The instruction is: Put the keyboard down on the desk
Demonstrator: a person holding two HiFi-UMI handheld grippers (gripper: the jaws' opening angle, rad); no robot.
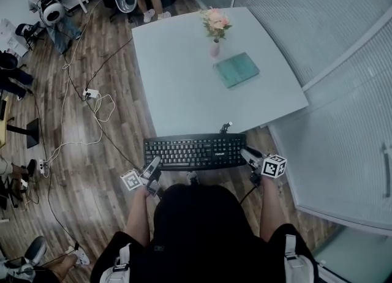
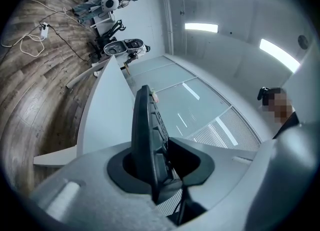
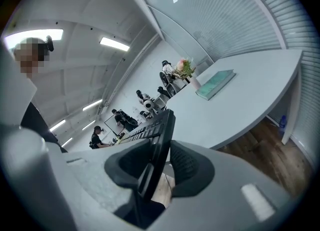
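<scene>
A black keyboard [image 1: 195, 152] hangs level at the near edge of the white desk [image 1: 177, 86], held at both ends. My left gripper [image 1: 150, 170] is shut on the keyboard's left end. In the left gripper view the keyboard [image 2: 145, 125] runs edge-on between the jaws of that gripper [image 2: 156, 171]. My right gripper [image 1: 250, 157] is shut on the right end. In the right gripper view the keyboard [image 3: 159, 127] is pinched by that gripper [image 3: 161, 167], with the desk [image 3: 240, 110] beyond. A cable [image 1: 227, 127] sticks up from the keyboard's far edge.
A vase of pink flowers [image 1: 214, 30] and a teal book [image 1: 236, 69] sit on the desk's far right part. Cables [image 1: 92, 99] trail over the wooden floor at left. A glass wall [image 1: 343, 92] runs along the right. Chairs and a person stand beyond the desk.
</scene>
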